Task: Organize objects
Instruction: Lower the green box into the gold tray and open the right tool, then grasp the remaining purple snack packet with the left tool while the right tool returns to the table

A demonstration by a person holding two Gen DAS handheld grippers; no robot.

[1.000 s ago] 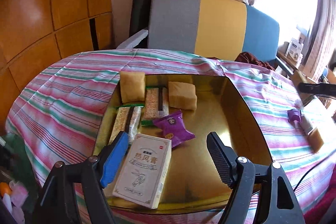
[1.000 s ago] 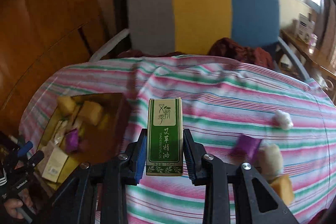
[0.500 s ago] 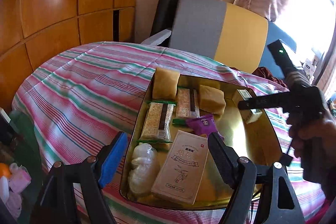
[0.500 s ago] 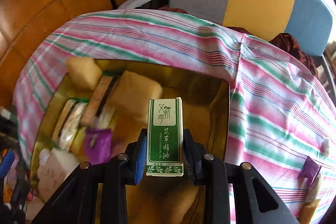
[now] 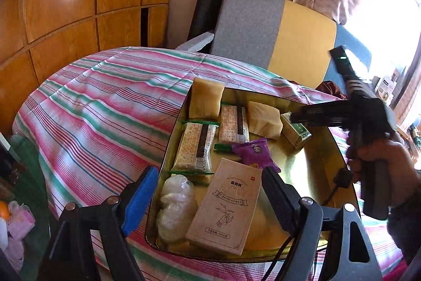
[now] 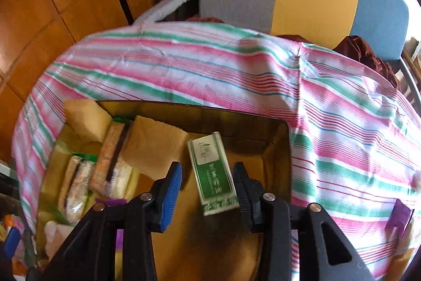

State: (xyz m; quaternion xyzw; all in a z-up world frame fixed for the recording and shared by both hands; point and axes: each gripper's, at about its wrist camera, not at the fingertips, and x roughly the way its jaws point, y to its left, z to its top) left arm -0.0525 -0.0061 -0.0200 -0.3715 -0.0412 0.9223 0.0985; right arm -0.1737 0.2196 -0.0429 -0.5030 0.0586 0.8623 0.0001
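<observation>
The right tool [image 6: 207,186] had just been opening, its pads off the green box [image 6: 212,173] lying inside the gold tray [image 6: 285,149]; the left tool [image 5: 208,198] hung open over the tray's near end

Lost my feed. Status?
Right tool just opened, green box loose in gold tray. Left tool open, empty. Nothing blocking.

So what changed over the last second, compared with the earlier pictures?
The right gripper carried the small green-and-white carton from over the striped tablecloth into the gold metal tray; its jaws have just been opening, and the carton lies loose between them. The left gripper stays open; the tray's snacks are unmoved.
</observation>
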